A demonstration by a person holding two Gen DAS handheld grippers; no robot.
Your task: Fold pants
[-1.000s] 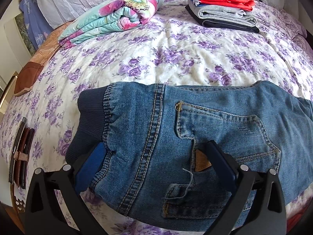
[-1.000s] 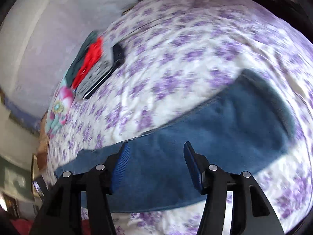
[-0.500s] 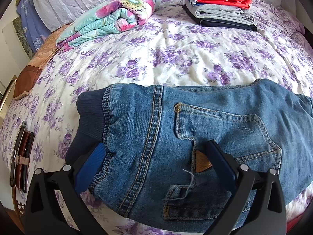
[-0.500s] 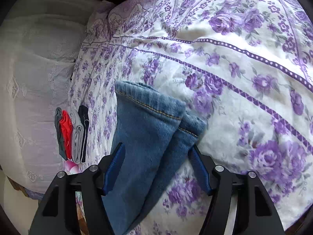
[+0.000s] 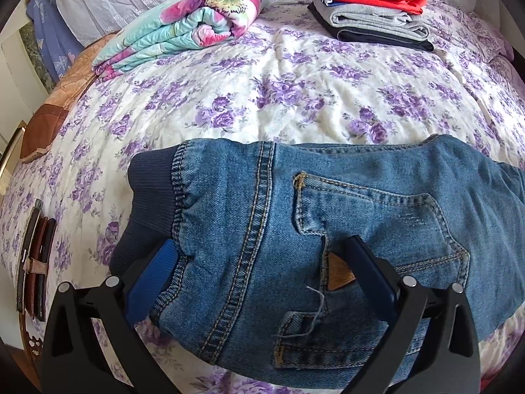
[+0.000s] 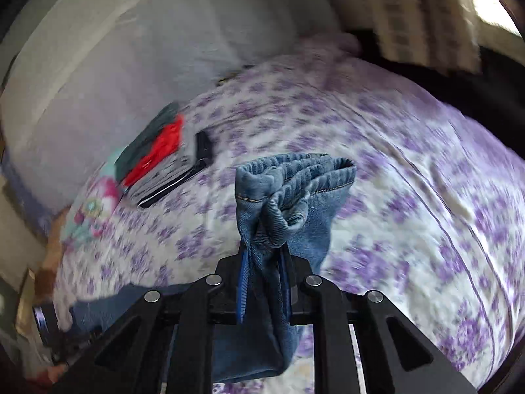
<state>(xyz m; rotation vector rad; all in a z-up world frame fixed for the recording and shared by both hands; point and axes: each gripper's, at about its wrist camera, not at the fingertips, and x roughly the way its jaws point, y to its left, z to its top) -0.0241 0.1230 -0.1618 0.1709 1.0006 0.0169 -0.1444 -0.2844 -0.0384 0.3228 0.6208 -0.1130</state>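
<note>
Blue jeans (image 5: pixel 328 216) lie across the flowered bedspread (image 5: pixel 295 98), their dark ribbed waistband (image 5: pixel 151 190) to the left and a back pocket facing up. My left gripper (image 5: pixel 259 262) stands open over the waist end, one finger by the waistband and the other on the pocket. In the right wrist view the two leg hems (image 6: pixel 295 180) stick up bunched between the pads. My right gripper (image 6: pixel 264 262) is closing, its pads pressing on that denim, and the cloth hangs lifted above the bedspread (image 6: pixel 426 197).
A stack of folded clothes (image 5: pixel 370 10) sits at the far right by the pillows, also visible as a blurred stack (image 6: pixel 157 151). A folded floral blanket (image 5: pixel 197 23) lies far left. Belts (image 5: pixel 32 262) rest at the bed's left edge, near a brown cushion (image 5: pixel 49 115).
The right gripper's jaws, open around the leg ends half a second ago, have closed on them and lifted them off the bed while rolling. The left gripper and the waist end have not moved.
</note>
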